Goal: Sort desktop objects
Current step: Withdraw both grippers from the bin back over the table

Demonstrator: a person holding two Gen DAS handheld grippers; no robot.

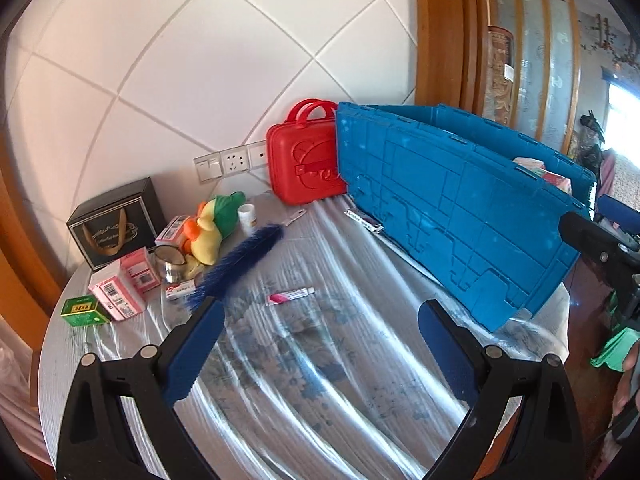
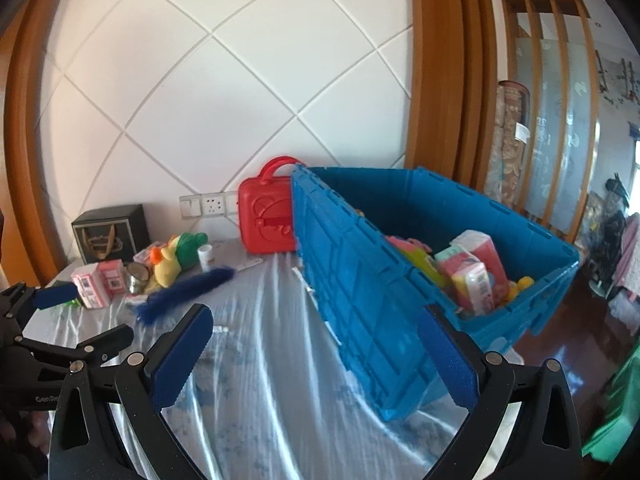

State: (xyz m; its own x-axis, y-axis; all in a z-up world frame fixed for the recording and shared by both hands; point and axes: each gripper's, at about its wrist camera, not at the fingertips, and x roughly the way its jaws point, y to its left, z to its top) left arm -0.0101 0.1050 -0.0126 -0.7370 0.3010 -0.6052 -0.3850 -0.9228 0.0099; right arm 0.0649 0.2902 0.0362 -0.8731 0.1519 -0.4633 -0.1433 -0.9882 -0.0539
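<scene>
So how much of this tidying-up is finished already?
Partly done, it seems: the blue crate already holds several colourful packets. Nothing is in hand; the left gripper and right gripper are both open and empty above the table. Still out: the pink boxes, plush duck, blue feather, small tube and green box.

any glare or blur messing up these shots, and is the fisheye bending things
Left wrist view: bright streaky glare on the shiny table cover, and the wall tile lines bow into curves. Right wrist view: the same sheen on the cover, the blue feather duster looks smeared and soft, and the wooden door frame bends near the edge. Dark vignette rings both views' corners.
</scene>
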